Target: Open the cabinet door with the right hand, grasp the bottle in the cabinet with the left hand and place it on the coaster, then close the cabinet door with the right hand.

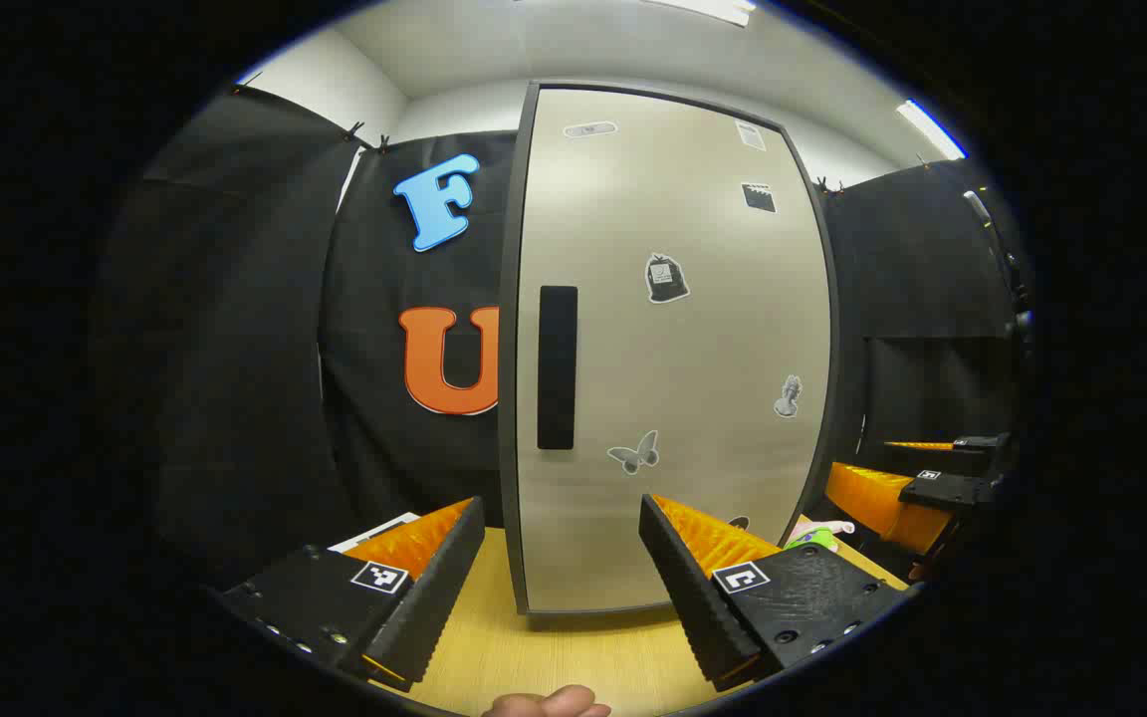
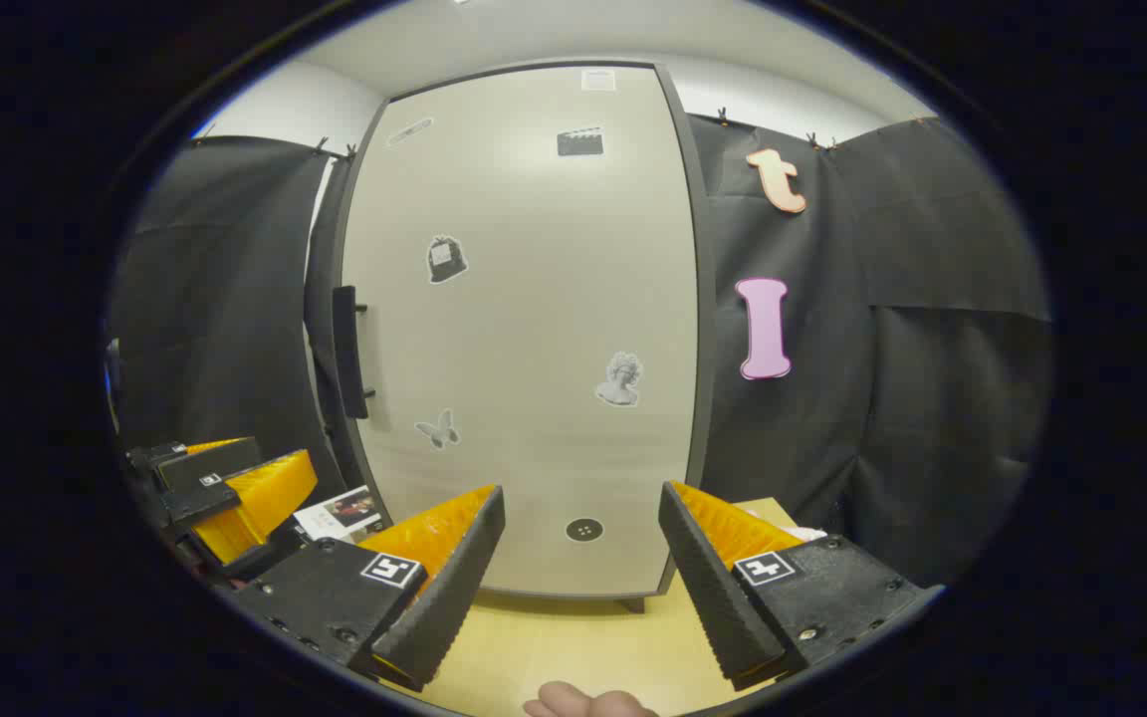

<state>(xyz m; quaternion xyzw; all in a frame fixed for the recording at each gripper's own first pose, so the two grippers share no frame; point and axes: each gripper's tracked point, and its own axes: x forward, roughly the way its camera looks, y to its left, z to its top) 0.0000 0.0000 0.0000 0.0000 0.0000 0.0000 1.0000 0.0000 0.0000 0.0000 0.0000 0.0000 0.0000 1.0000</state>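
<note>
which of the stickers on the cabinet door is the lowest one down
The small round dark sticker near the bottom of the cabinet door. It sits below the butterfly sticker and the bust sticker; the others are higher up.

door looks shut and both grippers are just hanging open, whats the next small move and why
Probably move the right gripper left to the handle on the door's left edge and close on it. The door sits shut, both grippers are open and hold nothing, and the left gripper can't get at the bottle until the door swings open.
</note>
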